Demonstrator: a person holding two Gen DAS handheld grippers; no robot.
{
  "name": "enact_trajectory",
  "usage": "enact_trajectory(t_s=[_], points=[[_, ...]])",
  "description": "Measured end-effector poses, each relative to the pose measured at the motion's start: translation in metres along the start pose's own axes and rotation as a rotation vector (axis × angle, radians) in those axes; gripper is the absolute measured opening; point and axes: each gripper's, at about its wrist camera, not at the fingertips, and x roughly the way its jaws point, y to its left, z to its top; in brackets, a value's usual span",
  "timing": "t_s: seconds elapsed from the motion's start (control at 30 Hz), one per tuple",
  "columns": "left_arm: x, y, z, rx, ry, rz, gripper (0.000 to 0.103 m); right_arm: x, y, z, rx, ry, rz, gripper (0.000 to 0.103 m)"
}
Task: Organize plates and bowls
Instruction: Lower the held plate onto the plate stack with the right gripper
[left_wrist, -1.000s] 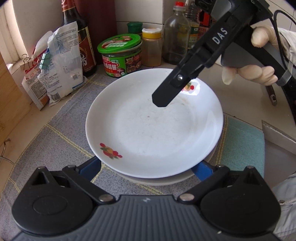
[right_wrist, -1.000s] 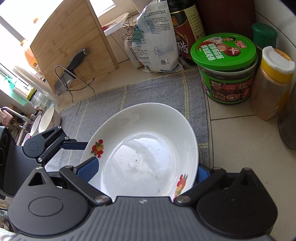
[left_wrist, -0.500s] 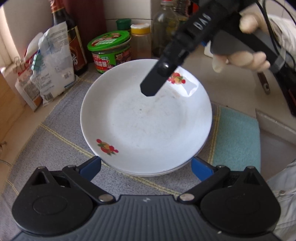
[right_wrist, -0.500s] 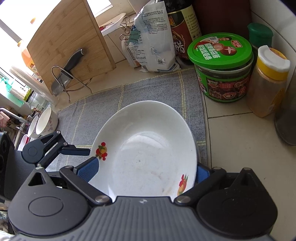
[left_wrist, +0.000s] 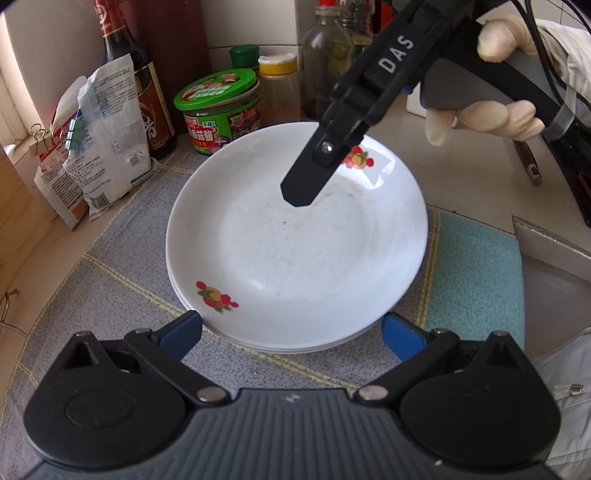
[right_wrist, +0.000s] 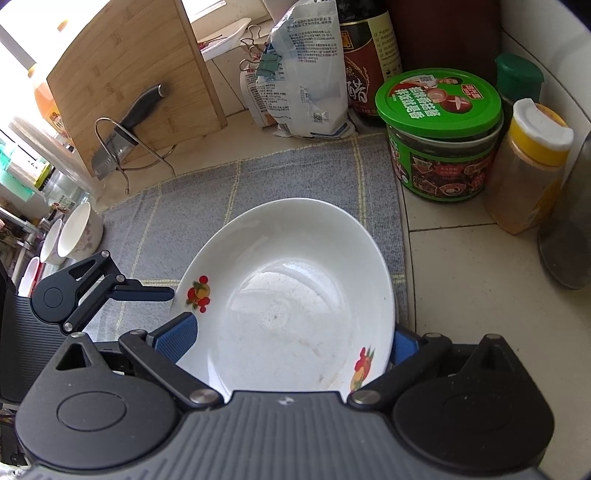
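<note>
Sitting on a grey mat (left_wrist: 122, 295) — a stack of white plates (left_wrist: 295, 236), fruit-printed, is lying near the green-lidded jar (left_wrist: 219, 107). Flanking its near rim, clear of it, the left gripper (left_wrist: 291, 332) is hanging spread wide. Hovering over the far rim is the right gripper (right_wrist: 291, 339) — its blue fingers (right_wrist: 177, 334) are splayed at either side, touching or not unclear.

Bright daylight from the upper left, sharp focus, edges fisheye-bent.
</note>
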Motion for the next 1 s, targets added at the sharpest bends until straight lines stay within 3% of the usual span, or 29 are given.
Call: enact_trajectory(t_s=[1.0], points=[[-0.002, -0.005, -0.002, -0.016, -0.030, 0.024, 0.102, -0.007, -0.009, 0.004, 0.176, 0.079, 0.020, 0.103]])
